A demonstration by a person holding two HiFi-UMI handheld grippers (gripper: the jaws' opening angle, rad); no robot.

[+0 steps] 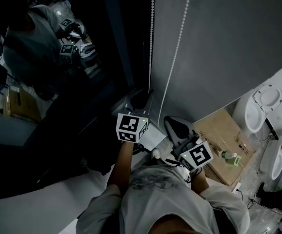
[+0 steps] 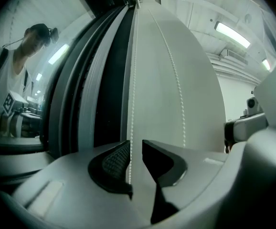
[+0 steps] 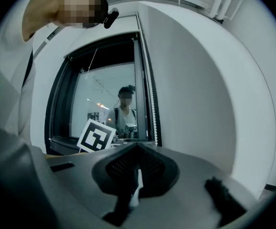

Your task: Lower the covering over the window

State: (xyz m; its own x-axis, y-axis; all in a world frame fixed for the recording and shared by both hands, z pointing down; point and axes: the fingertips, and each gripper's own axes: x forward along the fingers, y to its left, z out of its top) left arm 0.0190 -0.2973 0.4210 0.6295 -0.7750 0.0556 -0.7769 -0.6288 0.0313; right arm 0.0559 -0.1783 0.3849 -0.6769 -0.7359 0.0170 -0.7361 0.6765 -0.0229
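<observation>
The chain (image 2: 131,104) runs unpinched between the left gripper's (image 2: 135,143) slightly parted fingers; the right gripper's (image 3: 138,151) fingers pinch its other strand.

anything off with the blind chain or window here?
Nothing stands out. The bead chain hangs straight and unbroken beside the window frame. One strand runs between the left gripper's open jaws, not clamped. The right gripper is shut, apparently on the other strand.

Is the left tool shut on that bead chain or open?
Open: jaws of the left tool stand apart, bead chain hanging between them.
</observation>
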